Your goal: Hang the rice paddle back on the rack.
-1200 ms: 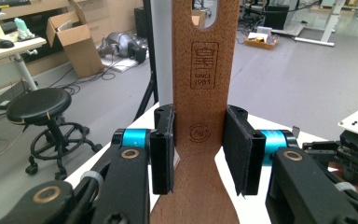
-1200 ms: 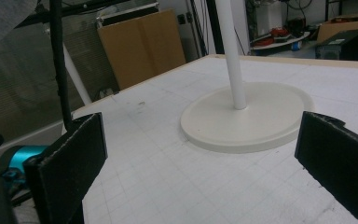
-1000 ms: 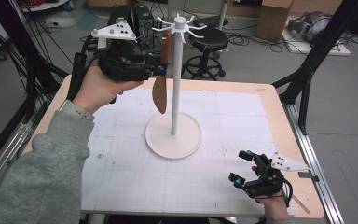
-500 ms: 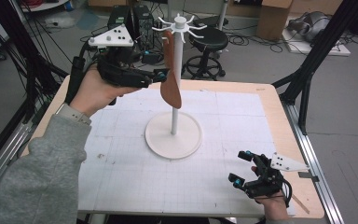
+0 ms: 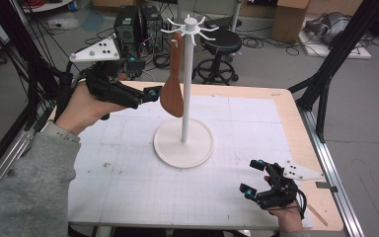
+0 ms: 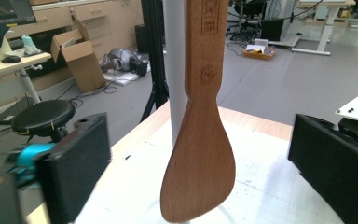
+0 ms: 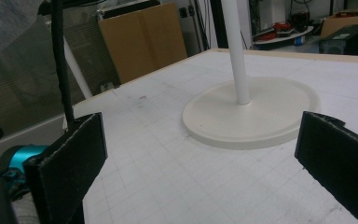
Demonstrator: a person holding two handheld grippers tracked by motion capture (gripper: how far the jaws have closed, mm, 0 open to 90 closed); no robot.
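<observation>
A workshop floor with cables, a black stool [image 5: 220, 43] and cardboard boxes surrounds a wooden-edged table [image 5: 296, 123] covered by a white gridded mat [image 5: 128, 173]. A white stand [image 5: 183, 143] with a round base and an upright pole sits near the middle of the mat; short hooks radiate from the pole's top.

A wooden spatula [image 5: 172, 84] hangs from one of these hooks, handle up, blade down, just beside the pole on its left in the high view. The blade hangs clear above the base, not touching it.

The left gripper [image 5: 148, 95] is held raised at the table's far left, pointing toward the spatula blade. In the left gripper view the spatula [image 6: 200, 140] hangs between the two black jaws, which stand wide apart with clear gaps on both sides; neither pad touches the wood.

The right gripper [image 5: 254, 177] rests low near the front right edge of the mat, well apart from the stand. In the right gripper view its jaws are spread wide with nothing between them, and the stand's base [image 7: 251, 116] lies ahead.
</observation>
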